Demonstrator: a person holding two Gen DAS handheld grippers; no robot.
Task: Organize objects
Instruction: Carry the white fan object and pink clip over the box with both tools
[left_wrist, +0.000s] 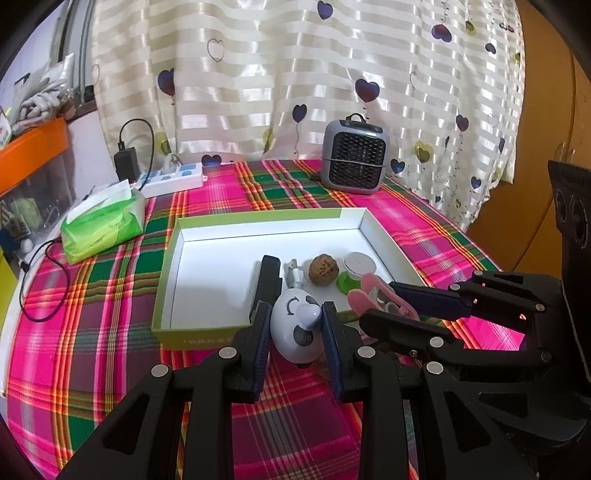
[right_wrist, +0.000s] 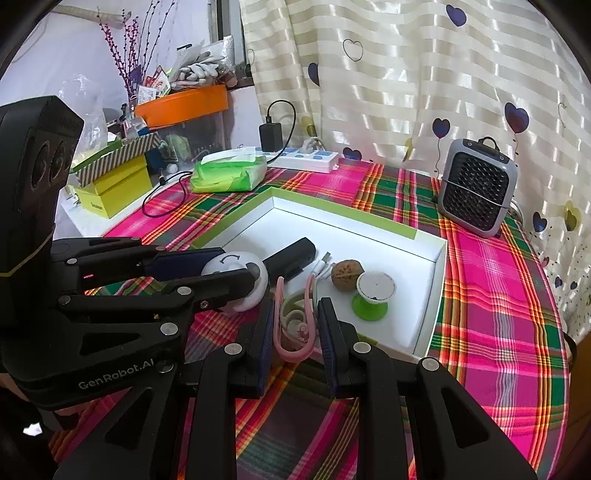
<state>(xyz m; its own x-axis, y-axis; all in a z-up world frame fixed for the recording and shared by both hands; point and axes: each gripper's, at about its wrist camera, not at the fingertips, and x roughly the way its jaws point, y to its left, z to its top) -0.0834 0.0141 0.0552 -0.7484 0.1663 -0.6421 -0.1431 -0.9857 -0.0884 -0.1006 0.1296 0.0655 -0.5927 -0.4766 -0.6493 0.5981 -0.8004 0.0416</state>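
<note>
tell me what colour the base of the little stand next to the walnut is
Green base, under a white top; the right wrist view shows it best.

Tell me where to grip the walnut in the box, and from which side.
Grip the walnut across its round middle, from above. It sits between the white cable and the green-based stand, so side approaches look crowded; the top is exposed.

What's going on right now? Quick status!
Left gripper shut on white egg toy. Right gripper shut on pink clip. Both short of the box; path open.
</note>
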